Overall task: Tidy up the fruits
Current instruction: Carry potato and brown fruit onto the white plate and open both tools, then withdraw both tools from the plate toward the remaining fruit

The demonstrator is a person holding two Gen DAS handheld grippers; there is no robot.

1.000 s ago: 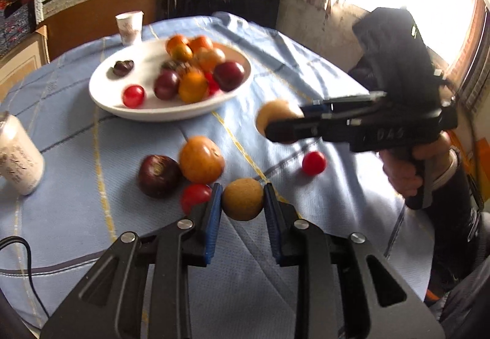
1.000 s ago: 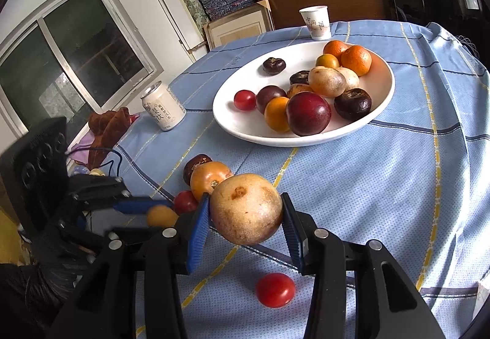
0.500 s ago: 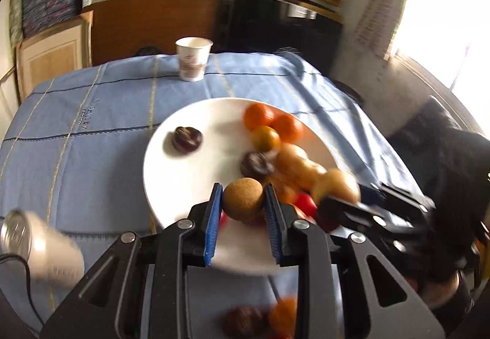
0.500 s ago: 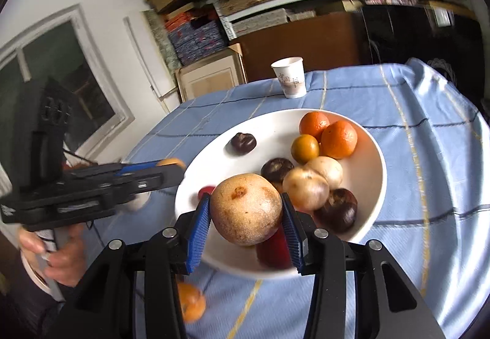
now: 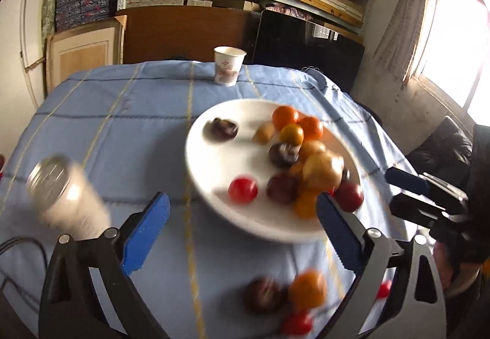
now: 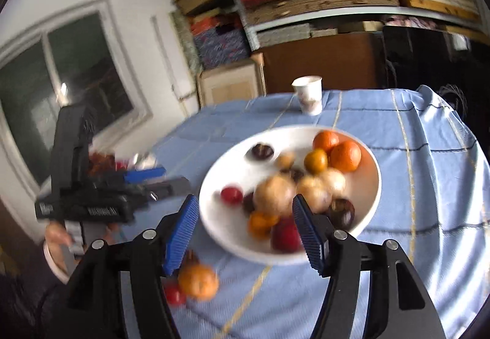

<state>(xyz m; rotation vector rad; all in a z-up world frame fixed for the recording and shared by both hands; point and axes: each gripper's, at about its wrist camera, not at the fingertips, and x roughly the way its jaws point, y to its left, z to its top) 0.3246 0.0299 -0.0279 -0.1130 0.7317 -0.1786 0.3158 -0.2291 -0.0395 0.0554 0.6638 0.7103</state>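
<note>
Both grippers hang over the near side of a table covered with a blue checked tablecloth point(image 5: 122, 112). The left gripper point(image 5: 242, 235) has its blue-padded fingers spread wide with nothing between them. The right gripper point(image 6: 245, 228) is likewise wide open and holds nothing; in the left wrist view it shows at the right edge point(image 5: 407, 195), gripped by a hand.

A white plate point(image 5: 211, 186) sits toward the table's right half and carries the gathered fruit: two oranges point(image 5: 285, 117) at its far side, a small yellow-orange fruit point(image 5: 291, 134) just in front of them, a dark fruit point(image 5: 224, 128) alone near the far left rim, a small tan fruit point(image 5: 265, 132), a large tan round fruit point(image 6: 274, 195) in the heap, a red cherry tomato point(image 5: 243, 189), a dark plum point(image 5: 282, 187) and a red one point(image 5: 349, 196) near the front rim.

Off the plate, by the table's near edge, lie a dark fruit point(image 5: 263, 296), an orange persimmon-like fruit point(image 5: 307, 290) touching it, and a cherry tomato point(image 5: 297, 323) just in front. Motion blur softens all of these.

A paper cup point(image 5: 229, 69) stands at the far edge, and a white can point(image 5: 65, 195) near the left edge.
</note>
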